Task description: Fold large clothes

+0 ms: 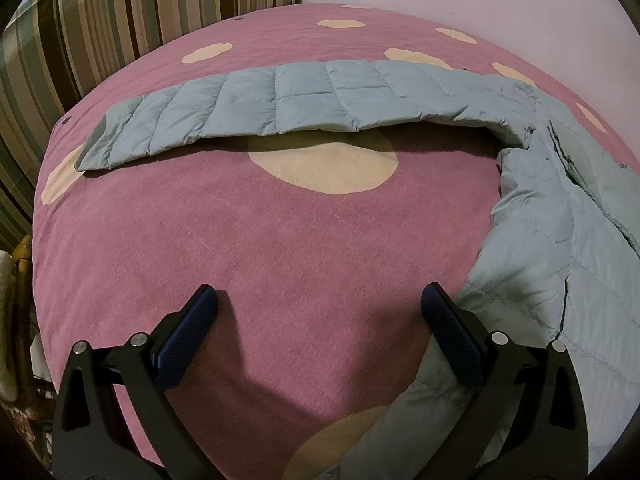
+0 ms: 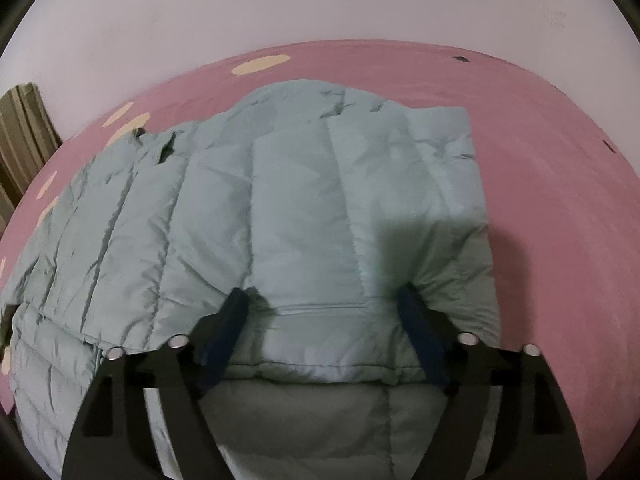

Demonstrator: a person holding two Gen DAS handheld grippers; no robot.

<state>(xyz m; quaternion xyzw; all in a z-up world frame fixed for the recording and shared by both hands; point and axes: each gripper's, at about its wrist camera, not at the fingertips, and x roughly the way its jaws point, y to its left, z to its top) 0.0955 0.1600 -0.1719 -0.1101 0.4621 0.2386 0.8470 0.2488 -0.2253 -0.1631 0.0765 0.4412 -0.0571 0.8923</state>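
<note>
Careful: your right hand-held gripper [image 2: 322, 312] stands spread and holding nothing over the folded flap of the puffy jacket [image 2: 280, 208] on the bed [image 2: 560, 200], the left hand-held gripper [image 1: 320, 312] gapes empty beside the jacket's hem, so the slippery padding may spring back unfolded.

This is a bedroom in a home. A bed [image 1: 280, 248] takes up most of both views, covered with a pink blanket with cream spots, and it stands against a plain pale wall [image 2: 320, 4]. Striped curtains [image 1: 120, 20] hang beside it, and a puffy light-blue jacket [image 2: 280, 208] lies spread on the bed.
</note>
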